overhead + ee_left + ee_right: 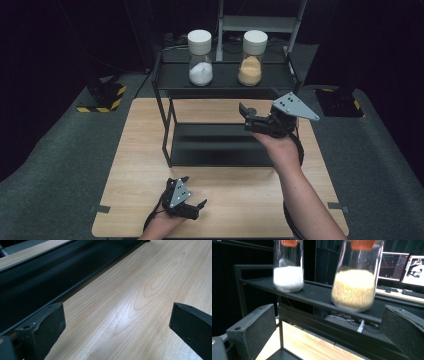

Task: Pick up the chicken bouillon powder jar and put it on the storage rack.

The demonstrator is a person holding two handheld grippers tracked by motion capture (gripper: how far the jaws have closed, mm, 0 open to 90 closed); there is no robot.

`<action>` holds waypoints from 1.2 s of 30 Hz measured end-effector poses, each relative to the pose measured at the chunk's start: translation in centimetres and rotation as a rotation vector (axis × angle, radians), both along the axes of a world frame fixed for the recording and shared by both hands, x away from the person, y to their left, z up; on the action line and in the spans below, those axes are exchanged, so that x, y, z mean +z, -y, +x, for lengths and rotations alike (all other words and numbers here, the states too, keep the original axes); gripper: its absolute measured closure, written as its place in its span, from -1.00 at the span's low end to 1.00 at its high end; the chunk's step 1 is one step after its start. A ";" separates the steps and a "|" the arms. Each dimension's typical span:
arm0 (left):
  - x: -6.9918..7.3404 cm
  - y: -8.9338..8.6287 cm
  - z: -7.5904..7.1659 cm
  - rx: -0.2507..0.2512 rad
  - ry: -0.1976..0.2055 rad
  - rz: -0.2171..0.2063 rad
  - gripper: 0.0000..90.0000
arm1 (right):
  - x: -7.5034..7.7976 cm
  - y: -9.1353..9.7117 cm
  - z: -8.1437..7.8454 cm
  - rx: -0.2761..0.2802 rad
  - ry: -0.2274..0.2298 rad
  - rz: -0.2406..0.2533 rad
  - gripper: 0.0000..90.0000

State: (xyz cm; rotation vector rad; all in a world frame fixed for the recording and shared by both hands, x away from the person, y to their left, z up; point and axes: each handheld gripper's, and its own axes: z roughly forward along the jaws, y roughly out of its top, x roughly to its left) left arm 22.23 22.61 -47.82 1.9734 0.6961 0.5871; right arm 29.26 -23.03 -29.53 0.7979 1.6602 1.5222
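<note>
Light wooden table [140, 150] on grey carpet. Black two-tier metal shelf rack [165, 125] standing at far edge, centred. On top shelf, two white-lidded glass jars: white powder jar [200, 60] left, tan granules jar [251, 60] right, well apart.

No readable text, labels, brands or numbers anywhere. Both jars, white-filled [200, 50] and tan-filled [251, 51], are unlabelled. The monitors [401, 267] behind the rack in the right gripper view show graphics, but too small and blurred to read. The only sign-like marking is yellow-black hazard striping on the floor base [101, 96] at far left of the high view, with no lettering on it.
</note>
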 end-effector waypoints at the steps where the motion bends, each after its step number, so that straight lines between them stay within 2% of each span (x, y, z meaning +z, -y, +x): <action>1: 0.0 0.0 0.0 0.002 0.000 0.001 -0.99 | -0.2 0.1 -0.1 0.001 -0.003 -0.001 -1.00; 13: 0.1 0.1 0.0 0.000 -0.001 0.008 -0.99 | -3.2 1.1 -1.4 0.008 -0.035 -0.049 -1.00; 29: 0.1 0.1 0.1 0.001 -0.004 0.005 -0.99 | -8.0 1.7 -3.2 0.002 -0.091 -0.113 -1.00; 36: 0.1 0.1 0.0 0.002 -0.003 0.004 -0.99 | -10.7 2.4 -3.8 -0.005 -0.145 -0.132 -1.00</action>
